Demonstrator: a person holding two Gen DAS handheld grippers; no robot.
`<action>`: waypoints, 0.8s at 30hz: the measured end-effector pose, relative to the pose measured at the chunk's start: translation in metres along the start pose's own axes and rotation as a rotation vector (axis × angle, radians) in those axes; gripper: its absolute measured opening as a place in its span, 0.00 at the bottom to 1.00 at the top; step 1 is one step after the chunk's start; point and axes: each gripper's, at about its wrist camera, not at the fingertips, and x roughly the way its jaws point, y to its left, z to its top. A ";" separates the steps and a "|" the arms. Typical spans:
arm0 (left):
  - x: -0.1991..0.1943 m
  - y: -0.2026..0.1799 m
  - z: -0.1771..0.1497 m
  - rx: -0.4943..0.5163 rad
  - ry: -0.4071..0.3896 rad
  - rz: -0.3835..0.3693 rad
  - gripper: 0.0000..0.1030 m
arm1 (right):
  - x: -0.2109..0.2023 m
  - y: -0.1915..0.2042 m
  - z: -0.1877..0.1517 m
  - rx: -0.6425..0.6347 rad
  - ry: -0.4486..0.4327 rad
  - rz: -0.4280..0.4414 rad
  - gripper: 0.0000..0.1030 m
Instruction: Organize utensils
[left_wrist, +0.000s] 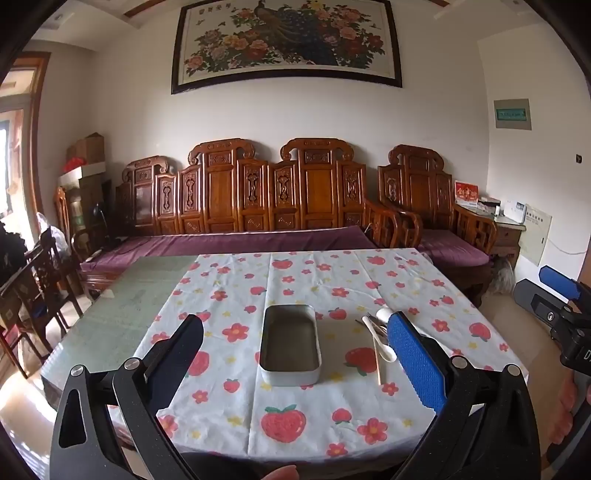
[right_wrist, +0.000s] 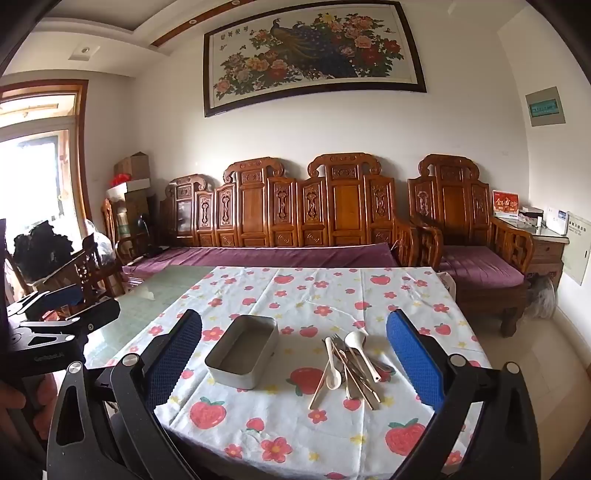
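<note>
An empty grey metal tin sits on the strawberry-print tablecloth; it also shows in the right wrist view. To its right lies a pile of utensils: white spoons, a metal fork and chopsticks, partly hidden in the left wrist view behind a blue finger. My left gripper is open and empty, held above the table near the tin. My right gripper is open and empty, above the near table edge, with the utensils between its fingers.
A glass-topped table extends left beyond the cloth. A carved wooden sofa with purple cushions stands behind the table, an armchair at the right. Dark chairs stand at the left.
</note>
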 end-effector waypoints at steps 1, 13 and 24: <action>0.000 -0.001 0.000 -0.001 0.002 0.001 0.94 | 0.000 0.000 0.000 -0.007 0.001 -0.003 0.98; 0.002 0.002 0.001 -0.020 0.002 -0.012 0.94 | 0.000 -0.001 0.000 -0.006 -0.004 -0.002 0.98; -0.010 0.001 0.007 -0.019 -0.019 -0.011 0.94 | -0.001 0.001 -0.002 -0.004 -0.006 -0.001 0.98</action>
